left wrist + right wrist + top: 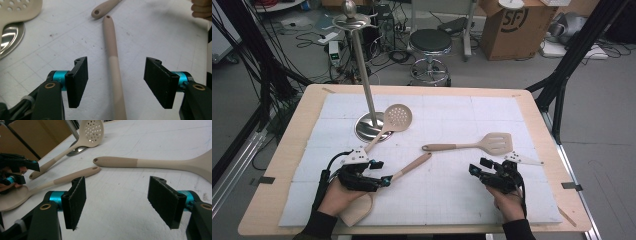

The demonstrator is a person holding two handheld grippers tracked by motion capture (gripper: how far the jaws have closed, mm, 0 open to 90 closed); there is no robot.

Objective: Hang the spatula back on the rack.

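1. Left hand-held gripper (381, 173): jaws apart, straddling the handle of the spoon (113, 62), pads clear of it on both sides; nothing clenched.
2. Spoon: lies flat on the white worktop (452, 195), bowl nearest the person beside the left hand, handle tip pointing away toward the slotted turner (472, 145).
3. Right hand-held gripper (477, 166): released, empty, well right of the spoon.
4. Slotted turner: just beyond the spoon's handle tip.
5. Skimmer (391, 122): farther left of the spoon, head over the steel stand (368, 107) base.
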